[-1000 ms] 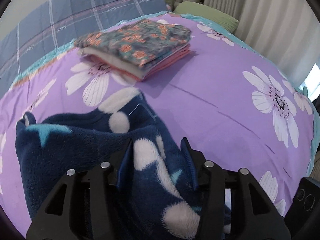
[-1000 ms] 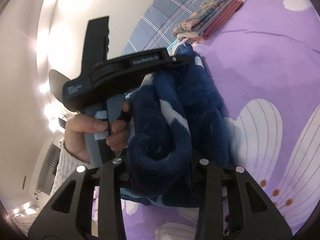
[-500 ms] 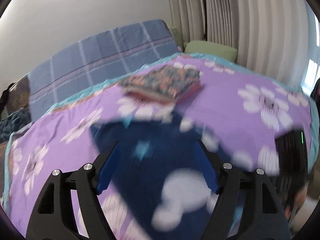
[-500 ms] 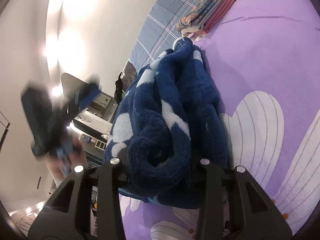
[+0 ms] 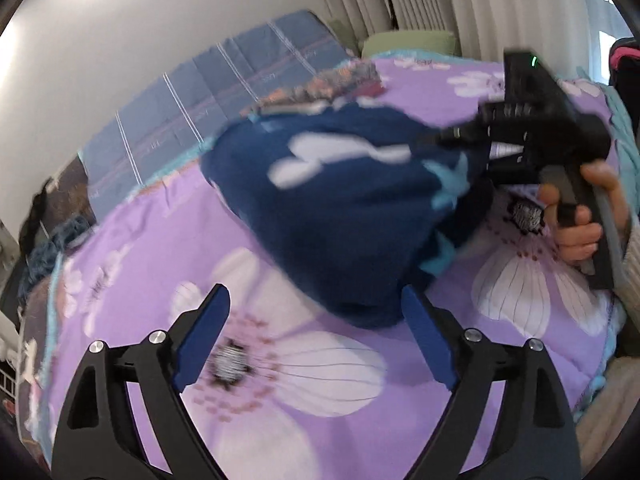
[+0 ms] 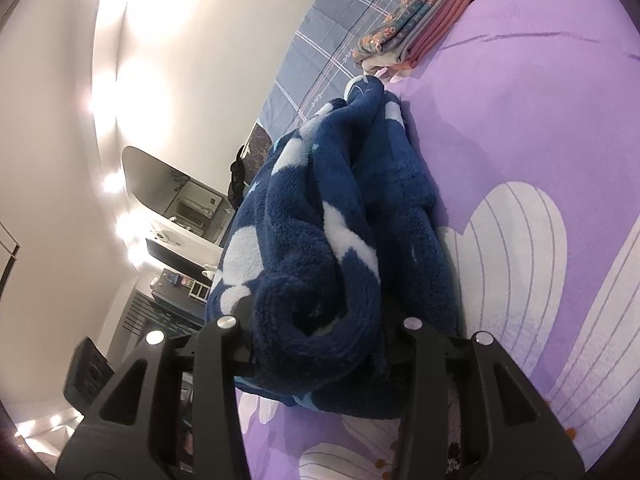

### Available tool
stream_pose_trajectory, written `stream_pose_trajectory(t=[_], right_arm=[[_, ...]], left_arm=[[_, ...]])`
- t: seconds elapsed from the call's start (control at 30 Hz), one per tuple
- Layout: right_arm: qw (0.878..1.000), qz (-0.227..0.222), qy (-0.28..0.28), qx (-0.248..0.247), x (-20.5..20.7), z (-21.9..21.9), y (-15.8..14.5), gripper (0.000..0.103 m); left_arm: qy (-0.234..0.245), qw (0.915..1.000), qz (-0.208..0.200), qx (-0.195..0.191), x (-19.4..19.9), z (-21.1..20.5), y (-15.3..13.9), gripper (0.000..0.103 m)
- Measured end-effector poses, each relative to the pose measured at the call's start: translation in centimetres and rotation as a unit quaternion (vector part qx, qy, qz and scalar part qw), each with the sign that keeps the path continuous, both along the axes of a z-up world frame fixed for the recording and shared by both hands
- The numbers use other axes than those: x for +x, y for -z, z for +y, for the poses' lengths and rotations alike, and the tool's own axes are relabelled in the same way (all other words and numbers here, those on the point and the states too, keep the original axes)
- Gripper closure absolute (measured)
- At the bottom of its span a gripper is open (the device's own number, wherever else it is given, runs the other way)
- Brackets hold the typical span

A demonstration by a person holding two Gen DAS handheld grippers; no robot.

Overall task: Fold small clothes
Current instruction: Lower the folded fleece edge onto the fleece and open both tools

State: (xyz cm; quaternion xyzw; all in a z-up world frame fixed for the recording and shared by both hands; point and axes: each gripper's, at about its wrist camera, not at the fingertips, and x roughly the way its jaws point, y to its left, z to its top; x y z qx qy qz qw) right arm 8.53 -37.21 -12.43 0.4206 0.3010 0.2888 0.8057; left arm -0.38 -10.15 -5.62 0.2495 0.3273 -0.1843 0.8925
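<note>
Left wrist view: left gripper point(image 5: 316, 332) at lower centre, jaws spread wide with nothing between them, only the purple floral bedspread point(image 5: 160, 240) below. A second ago these jaws sat on the navy fleece garment point(image 5: 348, 208); they have just been opening and have let it go, and the view has pulled back. The garment now lies mid-frame as a bunched mound, blurred, one end reaching to the right gripper point(image 5: 472, 148) at upper right, a hand point(image 5: 580, 216) on its handle. Folded stack point(image 5: 320, 88) sits beyond, upper centre, blurred.

Right wrist view: right gripper point(image 6: 320, 336) at bottom centre, jaws clenched on a thick roll of the navy fleece garment point(image 6: 320, 208), which trails up the frame across the bedspread point(image 6: 540, 120) toward the folded stack point(image 6: 416, 32) at top. The left gripper, in frame earlier, is gone from it.

Judgement: one fold pass looks finished; the garment remains lumpy and pinned at one end, so the freed gripper probably needs a new hold before smoothing or the next fold.
</note>
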Motion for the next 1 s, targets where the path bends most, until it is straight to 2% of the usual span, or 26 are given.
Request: stream_pose_trajectory(t=[0.1,0.17,0.23,0.27,0.37,0.4,0.43,0.47,0.53,0.67,0.83,0.87,0.93,1.0], right_arm=[[1.0,-0.002,0.006,-0.012,-0.3,0.2,-0.2,0.063],[1.0,-0.005,0.009,-0.018,-0.4,0.2,-0.2,0.063],[1.0,-0.006,0.012,-0.023,-0.5,0.2,-0.3,0.063],[0.999,-0.006,0.016,-0.027,-0.5,0.2,-0.3,0.063],[0.998,0.0,0.041,-0.046,-0.7,0.1,-0.4,0.064],[0.997,0.003,0.048,-0.057,-0.8,0.0,-0.5,0.065],[0.996,0.008,0.057,-0.069,-1.0,-0.2,-0.6,0.065],[0.995,0.011,0.06,-0.075,-1.1,-0.3,-0.5,0.065],[0.996,0.015,0.051,-0.073,-1.0,-0.5,-0.2,0.065],[0.995,0.011,0.056,-0.086,-1.0,-0.3,-0.3,0.065],[0.995,0.005,0.056,-0.085,-1.1,-0.4,-0.1,0.065],[0.995,0.001,0.055,-0.084,-1.1,-0.3,-0.2,0.065],[0.995,-0.004,0.055,-0.085,-1.1,-0.2,-0.3,0.068],[0.995,-0.007,0.052,-0.086,-1.2,-0.1,-0.5,0.071]], left_arm=[[-0.036,0.9992,0.007,-0.013,1.8,-0.9,2.1,0.015],[-0.066,0.9973,0.0,-0.033,3.1,-1.2,2.3,0.015],[-0.074,0.996,-0.01,-0.049,3.6,-1.6,2.0,0.015],[-0.078,0.9957,-0.026,-0.042,3.7,-2.0,1.9,0.015],[-0.108,0.991,-0.066,0.043,3.6,-2.1,2.8,0.013],[-0.119,0.9889,-0.066,0.06,3.5,-1.5,3.3,0.013],[-0.127,0.9886,-0.055,0.061,3.5,-0.6,3.5,0.013],[-0.132,0.9898,-0.037,0.041,3.4,0.6,3.7,0.013],[-0.134,0.9902,-0.031,0.027,3.4,1.1,3.6,0.013],[-0.125,0.9879,-0.061,0.067,2.4,-0.6,3.4,0.013],[-0.102,0.9933,-0.04,0.036,1.2,0.2,2.1,0.014],[-0.094,0.9949,-0.03,0.024,1.2,0.5,1.9,0.016],[-0.069,0.9975,0.004,-0.017,0.6,1.2,1.0,0.032],[-0.041,0.9949,0.052,-0.076,0.0,2.3,-0.4,0.055]])
